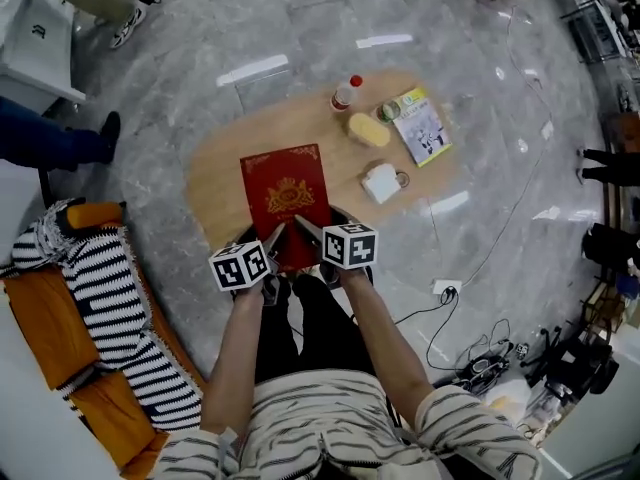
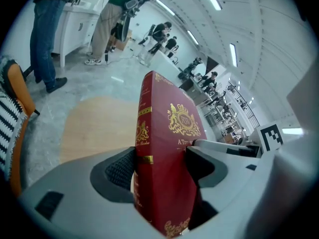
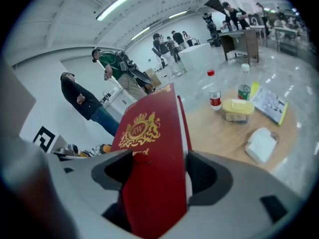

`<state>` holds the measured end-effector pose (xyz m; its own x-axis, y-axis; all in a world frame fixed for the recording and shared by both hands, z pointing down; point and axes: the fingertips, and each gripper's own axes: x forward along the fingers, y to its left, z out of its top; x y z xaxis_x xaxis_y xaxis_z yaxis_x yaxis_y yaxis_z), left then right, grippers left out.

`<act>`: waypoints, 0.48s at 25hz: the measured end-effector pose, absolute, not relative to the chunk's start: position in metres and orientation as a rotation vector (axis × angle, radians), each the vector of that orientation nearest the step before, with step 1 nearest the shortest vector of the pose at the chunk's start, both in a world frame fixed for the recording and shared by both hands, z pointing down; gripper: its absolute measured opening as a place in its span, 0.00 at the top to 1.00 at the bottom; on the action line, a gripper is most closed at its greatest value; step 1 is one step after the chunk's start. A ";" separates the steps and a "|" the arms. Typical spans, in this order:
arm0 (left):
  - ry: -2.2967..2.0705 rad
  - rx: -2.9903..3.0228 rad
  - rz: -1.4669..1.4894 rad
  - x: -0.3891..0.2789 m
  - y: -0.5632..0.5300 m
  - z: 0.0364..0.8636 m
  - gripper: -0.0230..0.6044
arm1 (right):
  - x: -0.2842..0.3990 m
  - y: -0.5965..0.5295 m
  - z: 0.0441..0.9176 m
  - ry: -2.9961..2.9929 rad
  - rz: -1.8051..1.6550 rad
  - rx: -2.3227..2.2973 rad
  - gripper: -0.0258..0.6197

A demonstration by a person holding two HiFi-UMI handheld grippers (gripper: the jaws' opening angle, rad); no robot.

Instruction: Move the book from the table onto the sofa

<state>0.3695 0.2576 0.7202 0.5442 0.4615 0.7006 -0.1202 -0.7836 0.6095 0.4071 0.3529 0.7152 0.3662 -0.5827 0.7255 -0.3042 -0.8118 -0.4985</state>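
- The red book (image 1: pixel 285 200) was seen in the middle of the head view, over the near part of the wooden table (image 1: pixel 215 178). Its near end was at the table's near edge.
- It could not be told if the book was lying flat on the wood or was lifted a little.
- Bare wood was left open to the left of the book.
- A bottle (image 1: pixel 346 92) with a red cap, a yellow box (image 1: pixel 369 129), a booklet (image 1: pixel 422 126) and a white thing (image 1: pixel 381 182) were set on the upper right part of the table, apart from the book.
- The sofa (image 1: pixel 50 338) was seen at the lower left of the frame, well apart from the table, with a strip of bare floor (image 1: pixel 300 28) between them.
- Cables (image 1: pixel 470 358) were spread on the floor at the lower right.
- The table was made of light wood with round edges. The floor looked like shiny grey stone.
- The book had a hard red cover with a gold crest and gold trim.
- The sofa cushions were orange, and a black and white striped blanket (image 1: pixel 110 298) was laid over them.
- The left gripper (image 2: pixel 159 158) was closed on the near left part of the book, with a jaw pressed on each side.
- The right gripper (image 3: pixel 154 171) was closed on the near right part of the book in the same way.
- Both arms were stretched forward side by side, and the grippers were held close together.
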 end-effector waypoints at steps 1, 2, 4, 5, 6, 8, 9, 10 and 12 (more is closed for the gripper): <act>0.277 2.178 1.221 0.369 0.258 0.708 0.46 | 0.407 0.353 0.703 0.789 -1.411 -2.356 0.42; 0.277 2.186 1.214 0.368 0.259 0.695 0.46 | 0.406 0.354 0.690 0.793 -1.403 -2.358 0.42; 0.272 2.199 1.195 0.365 0.259 0.668 0.45 | 0.404 0.353 0.663 0.807 -1.391 -2.365 0.42; 0.268 2.201 1.182 0.365 0.259 0.655 0.46 | 0.404 0.353 0.649 0.820 -1.386 -2.376 0.42; 0.263 2.201 1.168 0.365 0.259 0.643 0.46 | 0.405 0.352 0.636 0.833 -1.382 -2.391 0.42; 0.255 2.205 1.139 0.366 0.258 0.624 0.46 | 0.407 0.350 0.615 0.856 -1.372 -2.420 0.42; 0.254 2.211 1.127 0.367 0.257 0.617 0.46 | 0.408 0.349 0.607 0.864 -1.365 -2.427 0.42; 0.254 2.219 1.117 0.368 0.255 0.609 0.46 | 0.409 0.347 0.600 0.871 -1.355 -2.428 0.42; 0.259 2.238 1.099 0.368 0.251 0.595 0.46 | 0.410 0.344 0.587 0.877 -1.340 -2.421 0.42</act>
<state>0.3680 0.2507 0.5949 0.6334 0.4268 0.6455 -0.0937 -0.7857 0.6114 0.4096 0.3436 0.5866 0.3999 -0.6057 0.6879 -0.3877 -0.7918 -0.4719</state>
